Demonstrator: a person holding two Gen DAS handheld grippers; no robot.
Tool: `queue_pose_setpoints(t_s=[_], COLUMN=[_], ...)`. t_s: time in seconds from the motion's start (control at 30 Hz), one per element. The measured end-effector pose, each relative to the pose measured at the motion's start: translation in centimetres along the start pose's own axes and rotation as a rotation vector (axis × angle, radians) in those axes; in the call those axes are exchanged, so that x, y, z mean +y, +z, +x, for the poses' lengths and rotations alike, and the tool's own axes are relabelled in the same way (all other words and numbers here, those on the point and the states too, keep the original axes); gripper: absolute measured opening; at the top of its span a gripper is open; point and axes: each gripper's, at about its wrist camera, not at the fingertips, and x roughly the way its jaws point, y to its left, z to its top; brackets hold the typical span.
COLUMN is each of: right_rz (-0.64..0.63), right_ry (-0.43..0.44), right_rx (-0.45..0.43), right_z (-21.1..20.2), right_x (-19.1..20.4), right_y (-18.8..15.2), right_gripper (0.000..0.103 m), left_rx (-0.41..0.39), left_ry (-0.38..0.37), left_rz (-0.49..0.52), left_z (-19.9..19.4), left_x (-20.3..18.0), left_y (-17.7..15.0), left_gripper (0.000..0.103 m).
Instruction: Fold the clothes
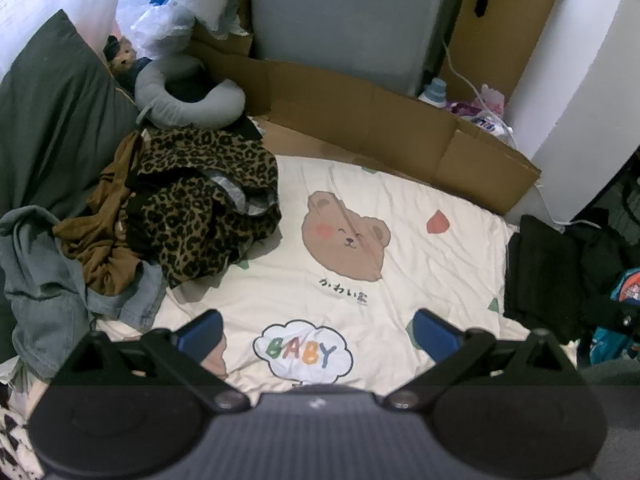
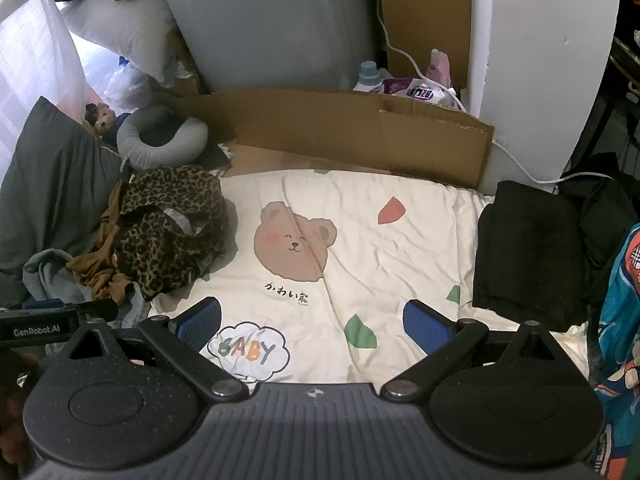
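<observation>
A heap of unfolded clothes lies at the left of the cream bear-print bedsheet (image 1: pixel 400 240) (image 2: pixel 380 248): a leopard-print garment (image 1: pixel 200 200) (image 2: pixel 168 232) on top, a brown garment (image 1: pixel 100 240) (image 2: pixel 100 272) and blue denim (image 1: pixel 44 280) (image 2: pixel 44 276) under it. A folded black garment (image 1: pixel 544 272) (image 2: pixel 528 252) rests at the right edge. My left gripper (image 1: pixel 318 332) hovers open above the sheet, nothing between its blue pads. My right gripper (image 2: pixel 312 320) is open too, above the same spot. The left gripper's body (image 2: pixel 52 320) shows at the left of the right wrist view.
A dark green pillow (image 1: pixel 52 120) (image 2: pixel 48 200) and a grey neck pillow (image 1: pixel 188 96) (image 2: pixel 160 136) sit behind the heap. Cardboard (image 1: pixel 360 120) (image 2: pixel 340 128) lines the far edge, with a grey panel (image 1: pixel 340 20) and white wall (image 2: pixel 540 60) behind. Colourful fabric (image 2: pixel 624 320) hangs at right.
</observation>
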Motion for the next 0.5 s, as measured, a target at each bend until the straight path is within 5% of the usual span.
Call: queue_pose_setpoints(t_s=[0.5], right_rz=[0.005], right_ry=[-0.078], right_rx=[0.005], right_z=[-1.5], right_x=[-0.9], right_y=[-0.2], right_gripper=[0.101], left_rx=[0.001], left_ry=[0.012], left_rz=[0.009], left_z=[-1.2], left_x=[-0.3], left_y=[0.2], left_gripper=[0.102])
